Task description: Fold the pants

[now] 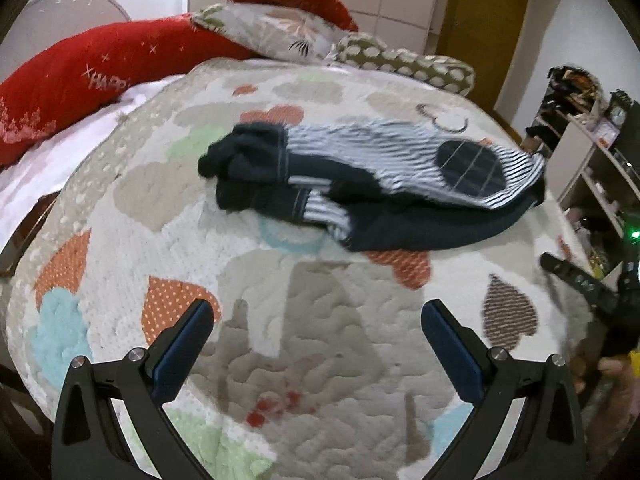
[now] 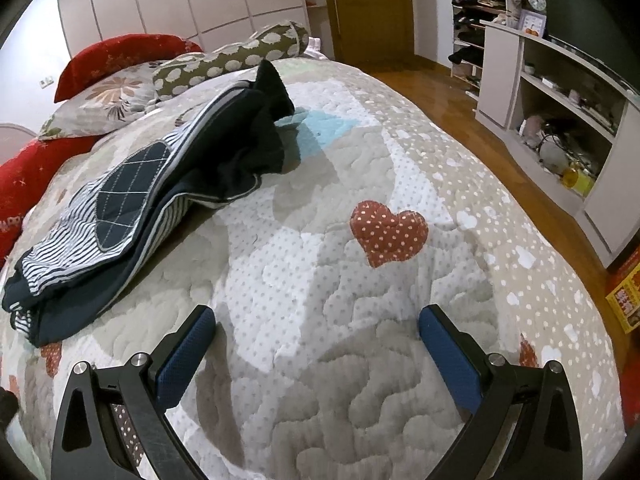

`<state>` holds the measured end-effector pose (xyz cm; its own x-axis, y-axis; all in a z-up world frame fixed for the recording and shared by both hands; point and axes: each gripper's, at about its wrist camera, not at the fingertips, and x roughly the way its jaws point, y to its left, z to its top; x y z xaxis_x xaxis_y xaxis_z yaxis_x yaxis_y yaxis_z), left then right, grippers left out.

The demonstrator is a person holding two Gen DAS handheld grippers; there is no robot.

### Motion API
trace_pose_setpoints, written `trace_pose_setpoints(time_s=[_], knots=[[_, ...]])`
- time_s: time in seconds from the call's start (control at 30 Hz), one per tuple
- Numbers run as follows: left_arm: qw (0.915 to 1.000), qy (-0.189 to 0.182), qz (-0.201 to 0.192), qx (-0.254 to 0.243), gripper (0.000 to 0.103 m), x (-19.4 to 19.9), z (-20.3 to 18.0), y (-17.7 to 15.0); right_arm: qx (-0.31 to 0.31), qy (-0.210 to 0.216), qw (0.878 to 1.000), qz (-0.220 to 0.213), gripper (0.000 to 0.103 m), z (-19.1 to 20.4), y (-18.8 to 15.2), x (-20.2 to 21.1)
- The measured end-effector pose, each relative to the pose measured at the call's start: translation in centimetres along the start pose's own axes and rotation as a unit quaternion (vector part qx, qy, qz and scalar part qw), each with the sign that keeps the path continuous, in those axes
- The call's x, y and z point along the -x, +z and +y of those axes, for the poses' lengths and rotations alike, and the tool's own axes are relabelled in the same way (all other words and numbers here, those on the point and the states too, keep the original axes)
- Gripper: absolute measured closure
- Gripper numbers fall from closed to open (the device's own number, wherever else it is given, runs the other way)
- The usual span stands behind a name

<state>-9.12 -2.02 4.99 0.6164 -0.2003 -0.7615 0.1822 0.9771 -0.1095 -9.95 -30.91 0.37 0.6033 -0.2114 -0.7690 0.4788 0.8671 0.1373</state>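
The pants [image 1: 372, 184] are small, navy with blue-white stripes and a dark quilted knee patch. They lie bunched and partly folded on the quilted bedspread [image 1: 320, 340], legs pointing left in the left wrist view. My left gripper [image 1: 318, 320] is open and empty, above the quilt short of the pants. In the right wrist view the pants [image 2: 132, 196] lie to the upper left. My right gripper [image 2: 318, 324] is open and empty over bare quilt, to the right of the pants. The right gripper also shows at the left wrist view's right edge [image 1: 600, 300].
Red bolsters [image 1: 80, 80] and patterned pillows [image 1: 288, 36] lie at the head of the bed. A white shelf unit [image 2: 560, 120] with clutter stands across the wooden floor [image 2: 500, 140] to the right. A wooden door [image 2: 368, 8] is at the back.
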Motion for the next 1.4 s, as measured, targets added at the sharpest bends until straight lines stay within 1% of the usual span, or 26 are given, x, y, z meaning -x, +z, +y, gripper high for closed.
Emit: trace_pose_setpoints(time_s=[0.2,0.3,0.4,0.43,0.5,0.53,0.57,0.6,0.63,0.67,0.7,0.73,0.77,0.83,0.87,0.9,1.0,1.07,1.13,1.17,1.23,1.27,1.3,1.4], knots=[[0.9995,-0.033,-0.004,0.003,0.0,1.2,-0.6,0.8,-0.009,0.009,1.0,-0.004,0.0,-0.2,0.0,0.1],[0.9992,-0.038,-0.008,0.007,0.0,1.2,-0.3,1.4,-0.014,0.016,1.0,-0.008,0.0,-0.4,-0.1,0.3],[0.9993,-0.035,-0.007,0.014,0.0,0.7,0.7,2.8,-0.023,0.027,0.999,-0.012,0.0,-0.8,0.0,0.4],[0.999,-0.04,-0.001,0.021,0.0,0.4,1.3,3.6,-0.024,0.029,0.999,-0.011,0.0,-0.9,0.0,0.4],[0.998,-0.053,0.004,0.034,0.0,0.1,2.2,4.7,-0.011,0.029,0.999,0.011,0.001,-0.9,0.6,0.4],[0.9973,-0.06,0.007,0.04,0.0,-0.1,2.7,5.3,-0.003,0.04,0.999,0.021,0.003,-0.8,1.4,0.9],[0.9966,-0.067,0.011,0.047,0.0,-0.3,3.1,5.8,-0.01,0.063,0.998,0.016,0.013,-0.9,2.0,1.5],[0.9951,-0.079,0.016,0.056,0.0,-0.7,3.5,6.6,-0.025,0.1,0.995,0.013,0.017,-1.1,2.7,2.2],[0.9941,-0.086,0.017,0.063,0.0,-0.9,3.6,6.9,-0.047,0.159,0.986,0.016,0.017,-1.2,3.5,3.0],[0.9926,-0.095,0.02,0.073,0.002,-1.0,3.8,7.3,-0.056,0.204,0.977,0.025,0.017,-0.9,4.1,3.2],[0.9905,-0.106,0.023,0.084,0.004,-1.2,4.0,7.6,-0.063,0.27,0.959,0.047,0.021,-0.1,4.7,3.0],[0.9883,-0.118,0.026,0.094,0.006,-1.4,4.1,7.8,-0.068,0.313,0.945,0.068,0.025,0.6,5.1,2.5],[0.986,-0.128,0.03,0.102,0.006,-1.5,4.2,8.0,-0.075,0.359,0.925,0.1,0.033,1.9,5.4,1.6],[0.9833,-0.139,0.036,0.112,0.006,-1.6,4.2,8.1,-0.074,0.391,0.907,0.138,0.039,3.8,5.5,0.1],[0.982,-0.144,0.041,0.115,0.006,-1.8,4.1,8.3,-0.069,0.4,0.901,0.155,0.046,5.2,5.6,-0.9],[0.9805,-0.151,0.047,0.117,0.006,-2.0,4.1,8.2,-0.066,0.4,0.899,0.165,0.047,5.9,5.6,-1.6],[0.9773,-0.163,0.06,0.121,0.006,-2.5,3.8,8.1,-0.068,0.374,0.904,0.194,0.048,7.8,5.7,-3.7],[0.9765,-0.165,0.062,0.123,0.006,-2.9,3.8,8.0,-0.08,0.344,0.912,0.211,0.048,8.3,5.3,-5.1],[0.9744,-0.172,0.065,0.13,0.006,-3.2,3.9,7.9,-0.104,0.331,0.916,0.202,0.05,8.2,5.5,-6.0],[0.9728,-0.175,0.068,0.136,0.006,-3.4,3.9,7.8,-0.112,0.32,0.922,0.187,0.055,8.1,5.9,-6.1],[0.9693,-0.186,0.07,0.145,0.006,-3.5,3.9,7.7,-0.114,0.299,0.933,0.164,0.072,8.0,6.6,-6.3],[0.9671,-0.193,0.072,0.149,0.006,-3.6,3.9,7.6,-0.111,0.295,0.936,0.157,0.092,8.0,6.9,-6.1],[0.9654,-0.2,0.073,0.151,0.006,-3.5,3.8,7.6,-0.109,0.296,0.937,0.152,0.098,8.0,7.1,-5.8],[0.9603,-0.219,0.079,0.154,0.006,-3.8,3.1,7.4,-0.094,0.309,0.938,0.126,0.098,8.2,8.1,-4.0]])
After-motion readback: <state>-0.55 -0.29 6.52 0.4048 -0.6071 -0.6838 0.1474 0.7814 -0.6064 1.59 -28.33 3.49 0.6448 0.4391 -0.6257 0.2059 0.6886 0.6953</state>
